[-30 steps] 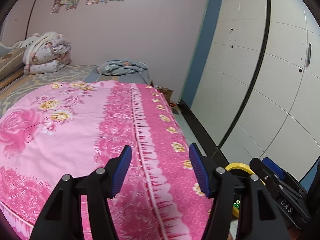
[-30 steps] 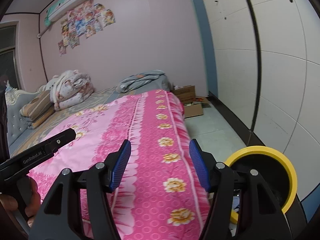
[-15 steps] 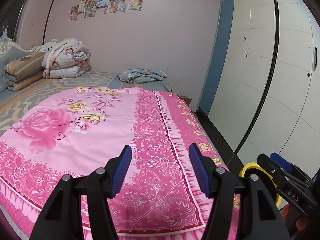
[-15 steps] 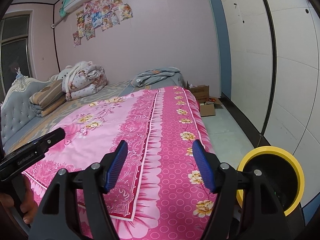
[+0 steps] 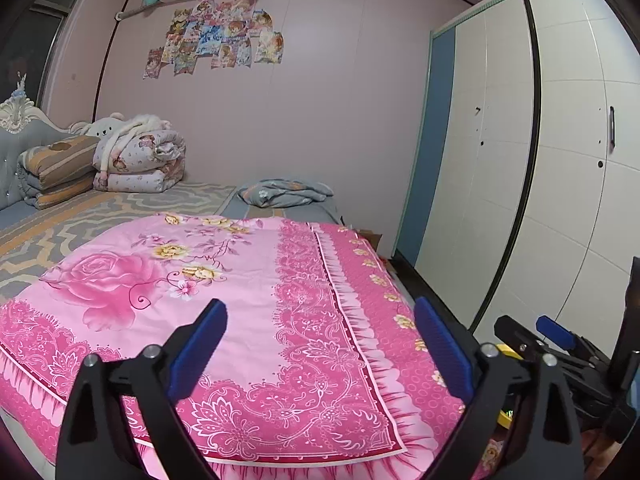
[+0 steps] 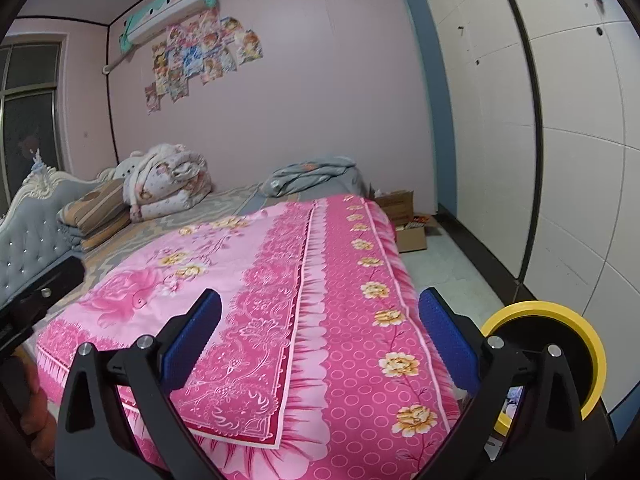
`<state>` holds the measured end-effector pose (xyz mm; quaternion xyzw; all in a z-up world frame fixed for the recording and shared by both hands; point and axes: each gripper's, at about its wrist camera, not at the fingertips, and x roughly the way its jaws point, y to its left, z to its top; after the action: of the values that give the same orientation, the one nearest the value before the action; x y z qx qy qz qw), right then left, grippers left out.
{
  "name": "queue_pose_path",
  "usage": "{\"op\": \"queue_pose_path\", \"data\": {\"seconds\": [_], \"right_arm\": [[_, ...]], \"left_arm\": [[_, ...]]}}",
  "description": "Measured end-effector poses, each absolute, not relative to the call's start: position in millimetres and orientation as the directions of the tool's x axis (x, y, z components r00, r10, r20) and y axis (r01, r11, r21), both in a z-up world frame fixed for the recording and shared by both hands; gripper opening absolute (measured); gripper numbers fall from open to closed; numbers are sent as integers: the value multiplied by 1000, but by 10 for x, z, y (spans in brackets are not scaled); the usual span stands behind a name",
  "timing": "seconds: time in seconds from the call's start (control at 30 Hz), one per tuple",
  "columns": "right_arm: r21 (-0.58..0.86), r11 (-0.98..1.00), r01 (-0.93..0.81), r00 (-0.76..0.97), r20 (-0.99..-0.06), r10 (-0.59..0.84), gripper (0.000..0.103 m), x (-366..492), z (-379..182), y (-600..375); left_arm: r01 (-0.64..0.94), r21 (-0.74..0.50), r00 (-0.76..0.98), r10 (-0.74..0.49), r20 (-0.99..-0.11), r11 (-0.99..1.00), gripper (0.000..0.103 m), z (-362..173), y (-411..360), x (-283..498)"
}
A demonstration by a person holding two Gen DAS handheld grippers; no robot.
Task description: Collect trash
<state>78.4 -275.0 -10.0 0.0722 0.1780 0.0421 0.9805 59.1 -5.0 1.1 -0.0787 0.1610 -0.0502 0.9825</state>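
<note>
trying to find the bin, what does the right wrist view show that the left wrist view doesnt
Only the right wrist view shows the yellow-rimmed bin clearly, plus cardboard boxes on the floor and the window. Only the left wrist view shows the wardrobe handle and the right gripper from outside, open. Both show the pink bedspread, folded quilts, wall posters, and open empty fingers; no trash is plainly visible on the bed.

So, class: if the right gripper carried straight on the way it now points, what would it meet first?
Probably the pink floral bedspread: the open right gripper points low across the bed, nothing between its fingers. Depth is uncertain in the fisheye view.
</note>
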Motion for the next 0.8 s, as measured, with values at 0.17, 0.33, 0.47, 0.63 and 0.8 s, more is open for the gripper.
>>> {"op": "queue_pose_path", "data": {"seconds": [0.17,0.33,0.47,0.63,0.8], "right_arm": [[154,988,-12,955,-292,57,95,657,-49,-2799],[132,991,0,968,-250,33,95,511,25,-2776],[117,993,4,972,-234,24,95,424,61,-2728],[118,993,-3,972,-232,31,95,378,72,-2712],[119,993,-10,969,-243,39,95,370,84,-2704]], "left_arm": [[71,-161,957,-113,-267,984,95,71,-24,431],[64,-177,964,-107,-244,982,95,109,27,320],[53,-181,971,-93,-219,982,95,132,48,203],[54,-179,977,-89,-193,982,95,174,56,132],[60,-179,980,-92,-177,982,95,197,48,89]]}}
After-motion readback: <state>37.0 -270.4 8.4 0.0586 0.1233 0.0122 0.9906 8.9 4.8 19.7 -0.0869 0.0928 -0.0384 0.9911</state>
